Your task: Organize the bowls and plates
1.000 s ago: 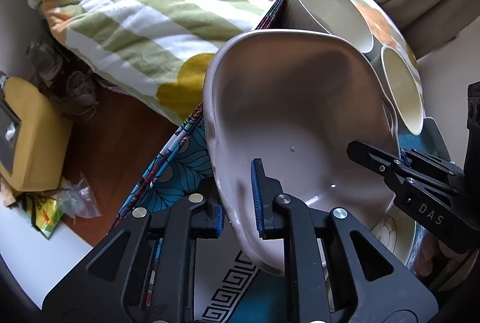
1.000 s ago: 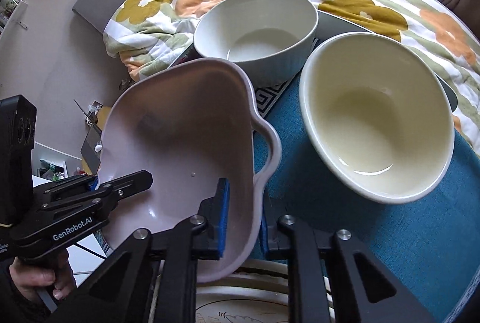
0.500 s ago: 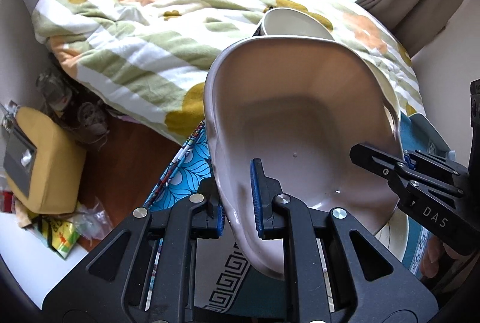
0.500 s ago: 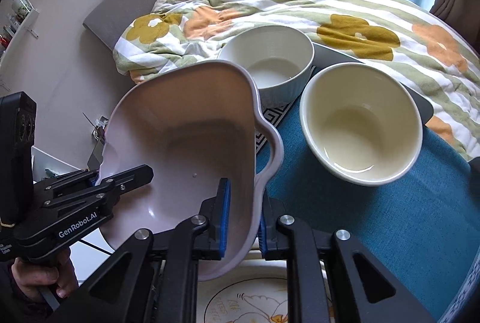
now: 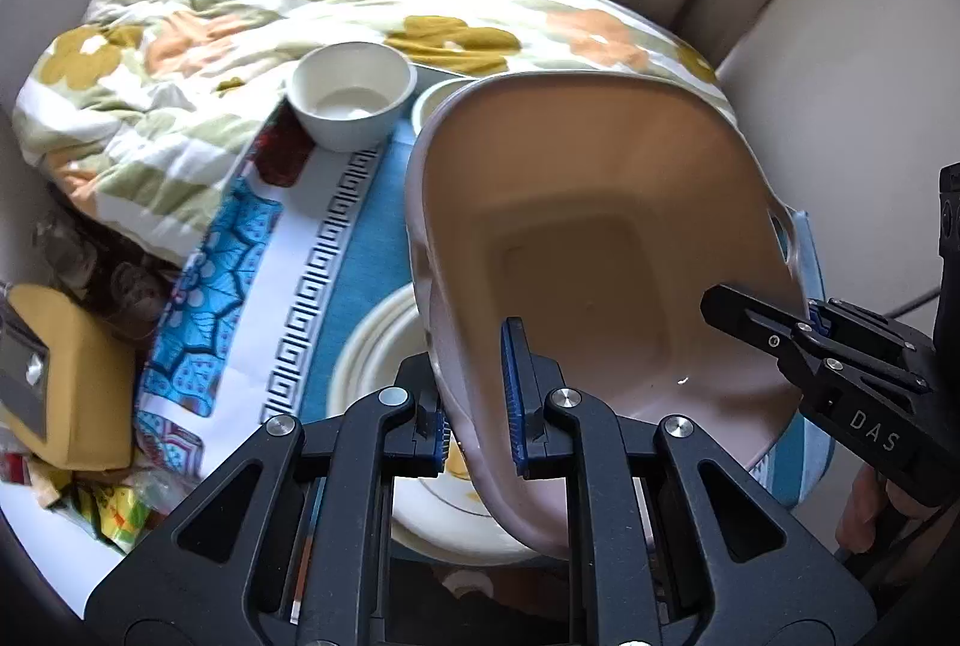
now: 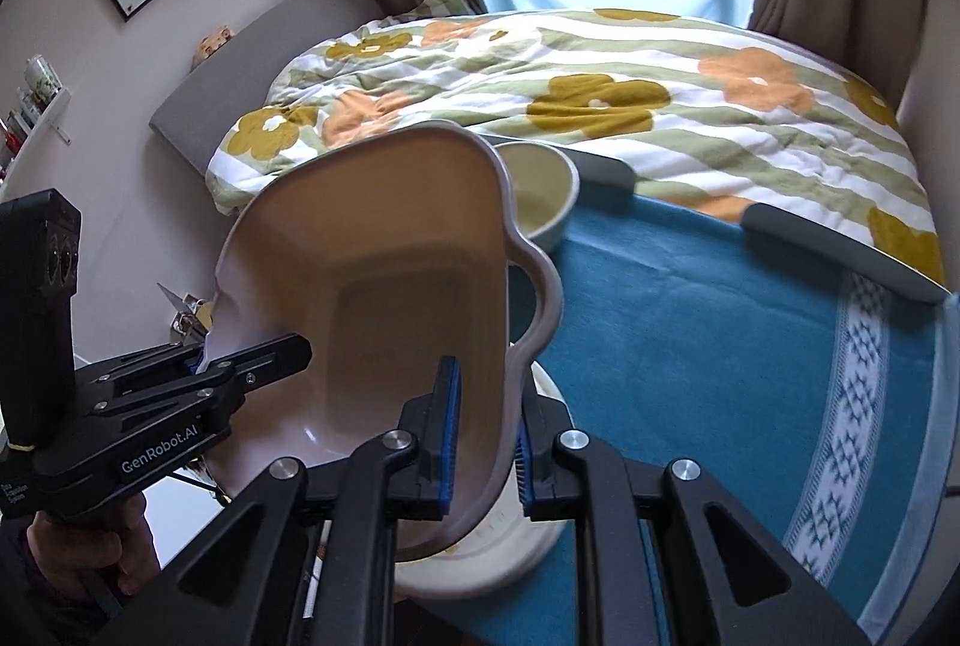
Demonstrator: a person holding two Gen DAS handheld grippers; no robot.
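The dish [image 5: 600, 250], a pale pink baking dish with scalloped handles, hangs tilted in the air between the two hand-held grippers, its hollow turned toward both cameras. The left hand-held gripper [image 5: 477, 400] is clamped on the rim of one long side, one blue pad inside the wall and one outside; the right hand-held gripper [image 6: 483, 436] is clamped the same way on the opposite long side, close to a handle. So the dish's long axis runs forward and away from both, and neither hand is nearer: each holds its own side, and each shows in the other's view, the right one [image 5: 798, 340] at the far rim, the left one [image 6: 240, 364] likewise.

Directly below the dish and the fingertips lies a cream plate [image 5: 372, 346] with a gold-line drawing on its face, resting on the blue cloth of the table [image 6: 720, 334]. Judging by that, the coming move turns on this vertical relation: the dish is above the plate and would have to be levelled before it could be set down there or elsewhere.

Ahead of the left hand-held gripper and off to its left stands a white bowl [image 5: 351, 103]; a cream bowl [image 6: 540, 193] sits just beyond the dish's far rim, partly hidden by it.

Writing: "GenRobot.AI" is printed on the left tool's body, "DAS" on the right tool's. Smaller print on the left handle is too small to read.
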